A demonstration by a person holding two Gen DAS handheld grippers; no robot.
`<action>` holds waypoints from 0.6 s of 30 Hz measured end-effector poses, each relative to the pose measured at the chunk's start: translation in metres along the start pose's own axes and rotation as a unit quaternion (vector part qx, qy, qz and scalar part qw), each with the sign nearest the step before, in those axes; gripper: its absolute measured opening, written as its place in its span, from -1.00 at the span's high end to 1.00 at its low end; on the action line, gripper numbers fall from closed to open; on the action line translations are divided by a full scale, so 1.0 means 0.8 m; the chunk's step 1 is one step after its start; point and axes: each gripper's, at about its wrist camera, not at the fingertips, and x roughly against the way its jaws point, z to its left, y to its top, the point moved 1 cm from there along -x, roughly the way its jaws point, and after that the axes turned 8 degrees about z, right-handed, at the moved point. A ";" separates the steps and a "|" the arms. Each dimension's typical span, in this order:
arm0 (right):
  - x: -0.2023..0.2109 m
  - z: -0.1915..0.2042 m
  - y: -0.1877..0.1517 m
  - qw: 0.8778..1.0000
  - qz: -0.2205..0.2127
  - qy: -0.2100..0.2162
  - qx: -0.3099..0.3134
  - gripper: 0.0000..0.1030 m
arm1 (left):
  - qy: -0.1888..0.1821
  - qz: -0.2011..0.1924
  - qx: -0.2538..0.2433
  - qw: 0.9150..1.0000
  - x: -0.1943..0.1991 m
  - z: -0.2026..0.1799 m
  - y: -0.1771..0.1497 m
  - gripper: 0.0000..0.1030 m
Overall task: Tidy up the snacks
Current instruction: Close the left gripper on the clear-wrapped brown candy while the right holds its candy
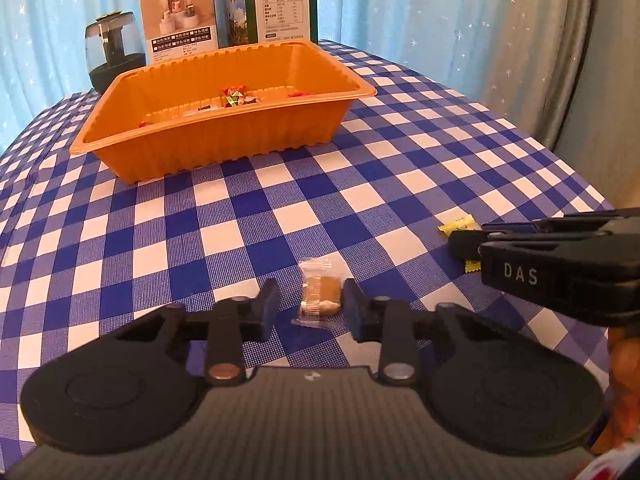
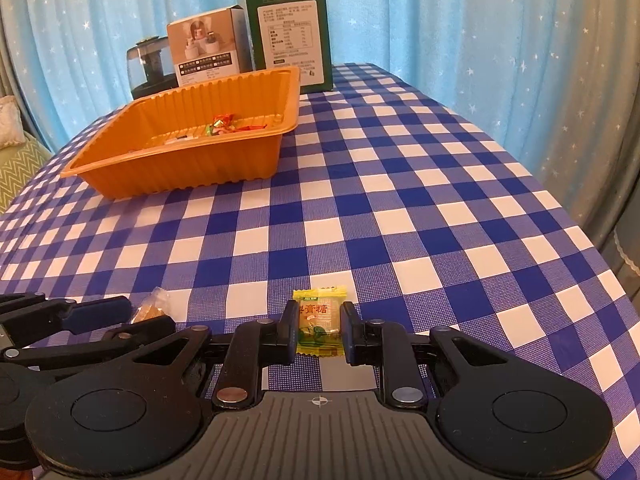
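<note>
The left gripper [image 1: 311, 308] is low over the bench [image 1: 360, 184]. Its jaws are open, one on each side of a brown snack [image 1: 320, 298] in a clear wrapper, and not squeezing it. The right gripper [image 2: 316, 330] is just beside it. Its jaws are open around a yellow candy [image 2: 319, 322] that lies flat on the checked cloth. The orange tray [image 2: 168, 168] sits farther back, with a few candies [image 2: 224, 125] inside.

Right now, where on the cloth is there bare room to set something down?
Free: the checked cloth between the orange tray and both grippers, and right of the tray. Crowded: behind the tray, boxes and a dark jar; near edge, two candies.
</note>
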 end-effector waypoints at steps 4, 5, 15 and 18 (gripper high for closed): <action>0.000 0.004 0.001 1.000 0.000 0.001 0.000 0.57 | 0.003 0.004 -0.008 1.000 0.001 -0.002 0.001 0.61; 0.000 0.004 0.001 1.000 -0.001 0.001 0.000 0.57 | 0.002 0.006 -0.007 1.000 0.002 -0.001 0.001 0.63; 0.005 0.017 0.002 1.000 -0.009 0.019 0.010 0.57 | 0.002 0.001 0.030 1.000 0.019 0.019 0.006 0.63; 0.010 0.023 0.005 0.999 -0.014 0.027 0.018 0.58 | 0.001 -0.005 0.044 0.999 0.029 0.028 0.010 0.63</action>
